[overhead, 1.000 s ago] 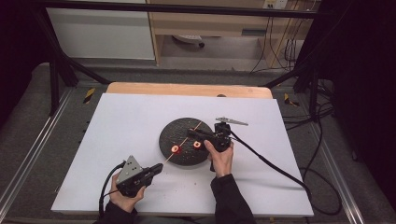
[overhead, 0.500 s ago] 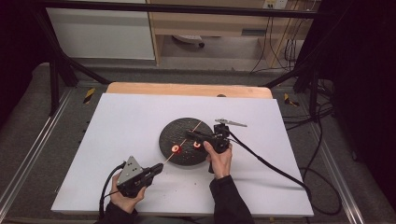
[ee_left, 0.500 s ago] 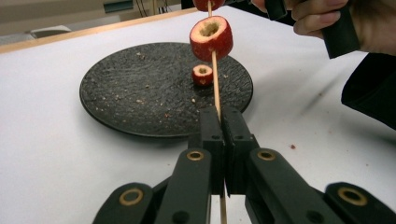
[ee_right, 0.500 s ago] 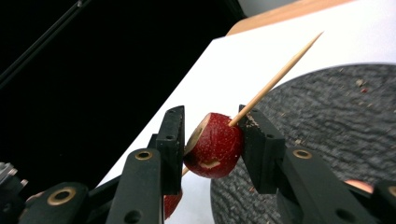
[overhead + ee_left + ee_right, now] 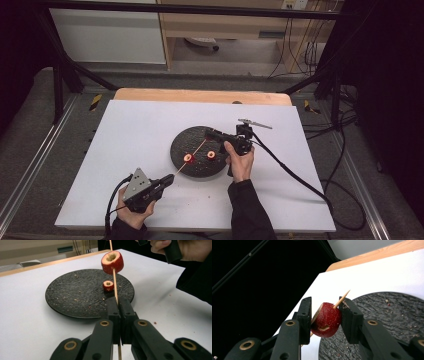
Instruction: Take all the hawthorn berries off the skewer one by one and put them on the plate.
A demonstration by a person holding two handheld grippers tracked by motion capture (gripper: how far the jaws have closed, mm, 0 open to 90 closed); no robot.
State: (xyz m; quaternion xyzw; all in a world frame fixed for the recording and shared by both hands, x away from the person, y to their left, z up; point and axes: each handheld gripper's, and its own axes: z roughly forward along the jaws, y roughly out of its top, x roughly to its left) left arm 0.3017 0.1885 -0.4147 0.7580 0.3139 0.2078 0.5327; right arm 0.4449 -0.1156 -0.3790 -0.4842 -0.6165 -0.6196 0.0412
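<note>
Skewering red fruit pieces, part done; left gripper (image 5: 119, 315) jaws pressed together on the butt of the wooden skewer (image 5: 114, 282), one cored piece (image 5: 112, 262) already threaded and sitting mid-stick; right gripper (image 5: 324, 320) clamps a second red fruit piece (image 5: 326, 319) with the skewer tip poking through it; one small piece (image 5: 108, 286) left on the black slate plate (image 5: 75, 293); crumbs on plate; nothing blocks the path.

The plate (image 5: 200, 152) sits at frame centre on the table (image 5: 125, 150); on it, one fruit piece (image 5: 211, 155) lies right of another (image 5: 188, 158) (threaded on the skewer (image 5: 196, 150)).
</note>
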